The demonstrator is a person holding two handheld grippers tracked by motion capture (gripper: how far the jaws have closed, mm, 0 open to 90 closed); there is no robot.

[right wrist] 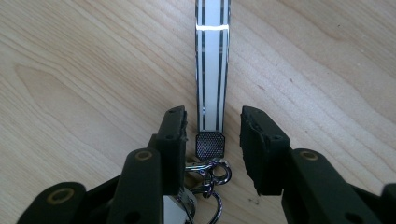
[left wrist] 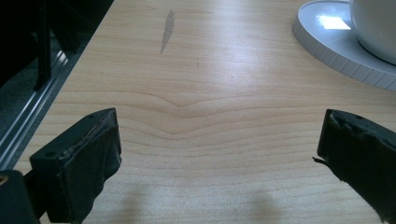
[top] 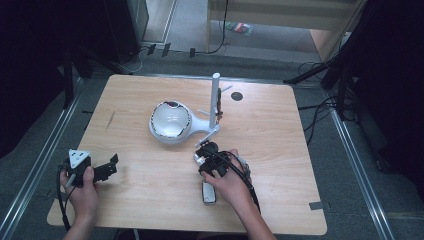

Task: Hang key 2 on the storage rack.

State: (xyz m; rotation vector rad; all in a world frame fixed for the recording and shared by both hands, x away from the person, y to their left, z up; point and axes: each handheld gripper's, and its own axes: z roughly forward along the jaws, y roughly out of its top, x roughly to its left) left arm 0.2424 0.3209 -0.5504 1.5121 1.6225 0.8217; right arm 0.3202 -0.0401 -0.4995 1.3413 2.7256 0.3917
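A white strap with black stripes (right wrist: 212, 70) lies flat on the wooden table (top: 280, 150), running away from my right gripper (right wrist: 213, 119). Its black end cap (right wrist: 209, 144) and the metal clasp rings (right wrist: 208, 175) sit between the jaws. The jaws stand on either side of the strap's end with a gap on each side, so this gripper is open. In the high view my right gripper (top: 205, 150) is near the table's middle, just in front of the strap (top: 209, 135). My left gripper (top: 107, 167) rests at the front left, open with nothing between its jaws (left wrist: 219, 140).
A white rounded bowl-like object (top: 171, 121) on a round base (left wrist: 341, 51) sits mid-table beside an upright white pole (top: 215, 97). A small white and silver item (top: 208, 192) lies by the right wrist. A dark round spot (top: 236, 96) marks the far side.
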